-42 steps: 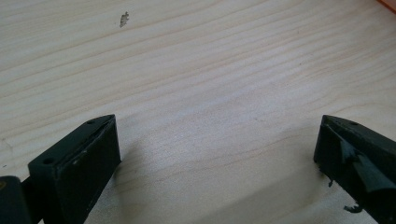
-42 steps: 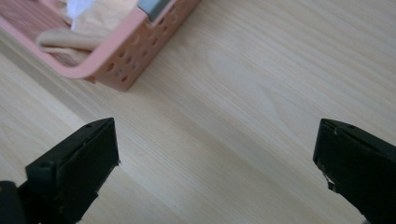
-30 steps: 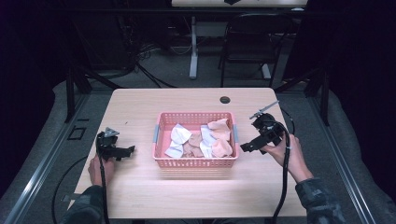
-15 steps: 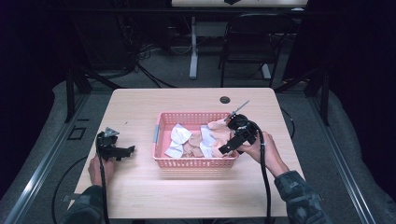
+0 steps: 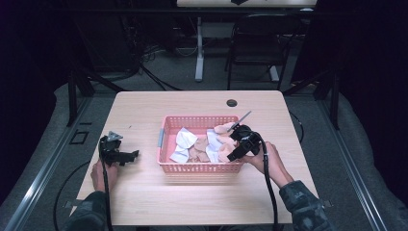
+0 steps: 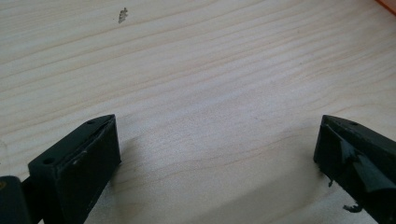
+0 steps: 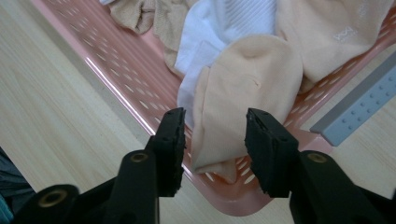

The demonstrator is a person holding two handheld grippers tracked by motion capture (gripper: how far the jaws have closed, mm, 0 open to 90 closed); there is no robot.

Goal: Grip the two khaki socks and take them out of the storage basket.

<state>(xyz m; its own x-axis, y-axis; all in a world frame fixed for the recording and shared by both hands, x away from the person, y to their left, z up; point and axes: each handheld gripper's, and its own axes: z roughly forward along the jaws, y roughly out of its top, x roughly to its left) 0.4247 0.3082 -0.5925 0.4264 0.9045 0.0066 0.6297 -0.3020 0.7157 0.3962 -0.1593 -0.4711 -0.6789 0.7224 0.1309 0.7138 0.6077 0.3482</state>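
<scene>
From the high view: a pink perforated plastic basket [image 5: 199,167] sits mid-table on the pale wooden table [image 5: 192,103], stuffed with white and peach socks. The right gripper [image 5: 230,155] is dipped over the basket's right end, right on the sock pile. The left gripper [image 5: 132,154] is parked on the bare wood well off to the left of the basket.

Left gripper view: jaws spread wide, nothing between them, just wood grain underneath. A sliver of orange-pink basket corner peeks in at the top right.

Right gripper view: this is the interesting one. A peach fabric sock [image 7: 243,100] drapes over the basket's near rim, and the two black jaws straddle its lower end. They've just been closing, the sock is between them, but there are still visible gaps on both sides, so I'd call it not yet clamped. A white sock [image 7: 219,37] lies tucked right behind it, and a grey handle strip [image 7: 357,107] runs along the basket's outer side.

What could go wrong: the jaws sit low, near the rim, so they might pinch plastic along with fabric and drag the basket. The white sock could also get snagged and come along.

Versus a second ago: the right gripper was hanging outside the basket's right side, jaws wide; now it's over the socks. The left one hasn't budged.
</scene>
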